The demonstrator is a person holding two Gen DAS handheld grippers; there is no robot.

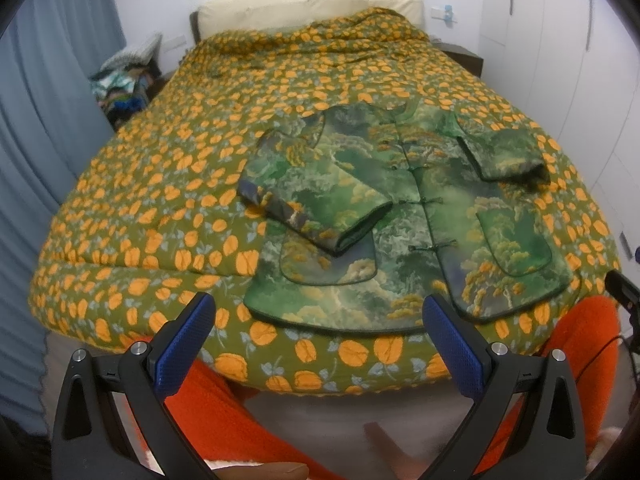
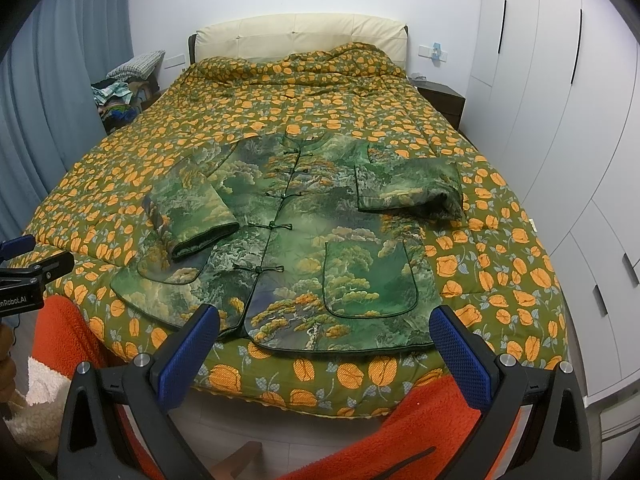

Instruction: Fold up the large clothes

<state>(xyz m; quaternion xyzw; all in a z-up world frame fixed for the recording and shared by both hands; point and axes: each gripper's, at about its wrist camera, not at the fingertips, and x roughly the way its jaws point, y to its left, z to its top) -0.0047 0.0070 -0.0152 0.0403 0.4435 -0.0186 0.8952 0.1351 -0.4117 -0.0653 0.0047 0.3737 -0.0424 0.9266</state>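
White lettering reading "nRobot.AI" is seen on the black body of the left gripper [image 2: 24, 276] at the left edge of the right wrist view; the first letters are cut off by the frame. No other writing can be read.

A green landscape-print jacket [image 2: 296, 248] with knotted frog fastenings is laid face up on the near part of the bed, over an olive quilt [image 2: 500, 264] printed with orange flowers. Both sleeves are folded inward onto the front: the left sleeve [image 2: 192, 216] lies across one patch pocket, partly hiding it, and the right sleeve [image 2: 408, 192] rests above the other pocket [image 2: 368, 280], which is fully shown. The hem lies near the quilt's front edge.

In the left wrist view the left gripper [image 1: 320, 320] is held above the foot of the bed, its blue-padded fingers [image 1: 188, 344] spread wide and holding nothing. The right gripper [image 2: 324, 332] is likewise spread, empty, its pads clear of the jacket.

Orange fleece trousers [image 2: 420, 432] fill the lower corners. A cluttered heap [image 2: 120, 96] beside the headboard [image 2: 300, 36] is too small to identify. White wardrobe doors [image 2: 560, 120] are cut off at the right.
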